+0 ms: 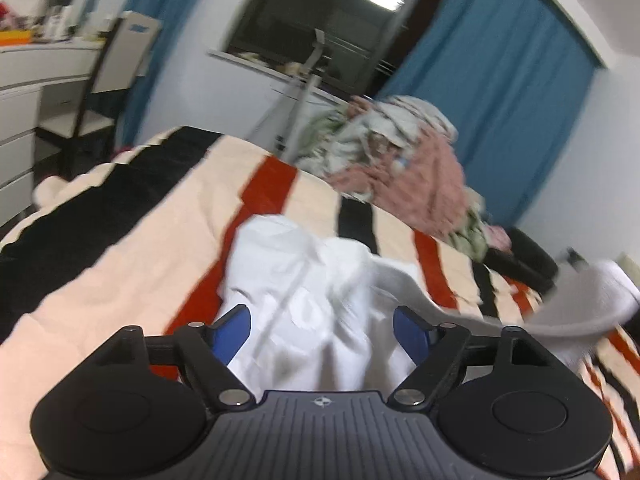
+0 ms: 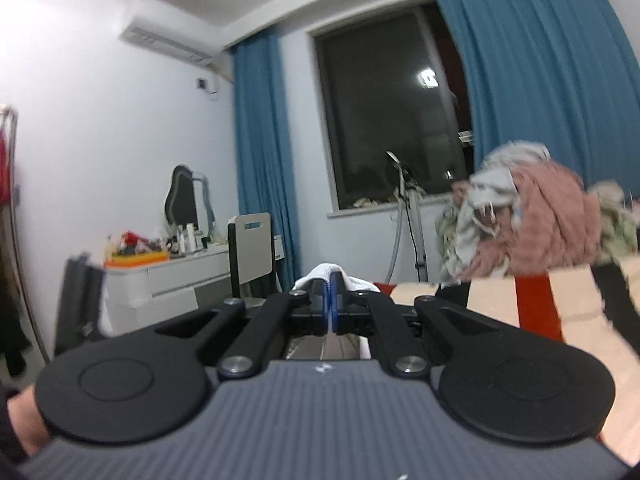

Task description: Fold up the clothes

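Spread over the striped cream, black and red bedcover (image 1: 132, 236), a limp white cotton garment (image 1: 304, 304) lies between the spread left gripper (image 1: 322, 326) — the right gripper (image 2: 330, 296) is pinched on its hem at 3 o'clock; light and floppy, it is best held at hems.

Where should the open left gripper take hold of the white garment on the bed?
Probably the near edge of the white garment, approached from directly above: it lies bunched between the open left gripper fingers, while the right gripper holds another part up.

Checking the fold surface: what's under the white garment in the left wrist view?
The white garment lies on a striped blanket with cream, black and red bands. The part of the blanket beneath the cloth is covered, so anything there is hidden.
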Tool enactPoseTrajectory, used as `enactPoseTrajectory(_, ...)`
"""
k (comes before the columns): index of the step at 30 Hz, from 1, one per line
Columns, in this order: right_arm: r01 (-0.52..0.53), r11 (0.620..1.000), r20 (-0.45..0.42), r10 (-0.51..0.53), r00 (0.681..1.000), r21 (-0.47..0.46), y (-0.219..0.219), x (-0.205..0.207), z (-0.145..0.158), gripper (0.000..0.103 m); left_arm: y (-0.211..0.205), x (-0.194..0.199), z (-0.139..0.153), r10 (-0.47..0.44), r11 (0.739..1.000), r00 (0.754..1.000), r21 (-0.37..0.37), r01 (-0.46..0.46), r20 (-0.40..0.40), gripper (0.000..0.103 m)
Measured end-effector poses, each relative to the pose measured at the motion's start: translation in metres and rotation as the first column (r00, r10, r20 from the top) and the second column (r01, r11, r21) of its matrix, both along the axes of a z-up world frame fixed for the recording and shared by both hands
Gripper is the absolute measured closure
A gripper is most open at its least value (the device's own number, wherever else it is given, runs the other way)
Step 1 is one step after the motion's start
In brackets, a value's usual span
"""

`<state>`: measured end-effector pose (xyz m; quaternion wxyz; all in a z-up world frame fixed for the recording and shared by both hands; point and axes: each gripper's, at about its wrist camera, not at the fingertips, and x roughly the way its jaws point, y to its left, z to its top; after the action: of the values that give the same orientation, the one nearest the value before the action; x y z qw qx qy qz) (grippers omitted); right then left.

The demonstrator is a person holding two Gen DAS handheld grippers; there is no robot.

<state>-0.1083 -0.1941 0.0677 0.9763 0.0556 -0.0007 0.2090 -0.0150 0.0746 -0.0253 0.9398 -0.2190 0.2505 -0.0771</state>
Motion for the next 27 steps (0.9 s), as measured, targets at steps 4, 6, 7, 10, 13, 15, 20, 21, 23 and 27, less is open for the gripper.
enactPoseTrajectory(4,-0.009,0.999,0.033,0.010,0.999,-0.033,0.006,-0.008,0.002,0.099,0.023,0.011,-0.005,0.071,0.990,0.995,-0.121,-0.079,-0.068,0.022)
enactPoseTrajectory(6,0.011,0.998,0.051,-0.008,0.999,-0.058,0.009,-0.010,0.003,0.099,0.027,0.012,-0.009,0.083,0.988,0.991,-0.124,-0.096,-0.109,0.022)
enactPoseTrajectory(7,0.022,0.998,0.056,-0.018,0.998,-0.065,0.010,-0.011,0.004,0.099,0.028,0.012,-0.010,0.084,0.989,0.989,-0.110,-0.098,-0.126,0.023)
enactPoseTrajectory(10,0.073,0.995,0.061,-0.069,0.996,-0.067,0.009,-0.011,0.004,0.099,0.022,0.004,-0.010,0.063,0.998,0.987,-0.015,-0.066,-0.150,0.023)
enactPoseTrajectory(13,0.146,0.988,0.041,-0.144,0.989,-0.052,0.004,-0.010,0.003,0.099,0.018,-0.010,-0.010,0.034,0.998,0.989,0.052,-0.026,-0.147,0.022)
enactPoseTrajectory(15,0.187,0.982,0.015,-0.186,0.982,-0.030,-0.002,-0.008,0.003,0.099,0.016,-0.020,-0.009,0.018,0.998,0.989,0.068,-0.008,-0.146,0.022)
enactPoseTrajectory(20,0.221,0.975,-0.020,-0.221,0.975,0.001,-0.011,-0.005,0.001,0.099,0.009,-0.035,-0.009,-0.046,0.998,0.990,0.025,0.050,-0.133,0.021)
enactPoseTrajectory(21,0.218,0.976,-0.016,-0.218,0.976,-0.001,-0.010,-0.005,0.002,0.099,0.007,-0.036,-0.009,-0.060,0.998,0.990,0.023,0.064,-0.125,0.021)
enactPoseTrajectory(23,0.208,0.978,-0.002,-0.208,0.978,-0.008,-0.007,-0.007,0.002,0.099,0.002,-0.034,-0.008,-0.084,0.996,0.991,0.016,0.087,-0.106,0.021)
enactPoseTrajectory(27,0.170,0.984,0.053,-0.168,0.984,-0.043,0.003,-0.013,0.003,0.099,-0.004,-0.025,-0.007,-0.081,0.997,0.995,-0.016,0.081,-0.062,0.019)
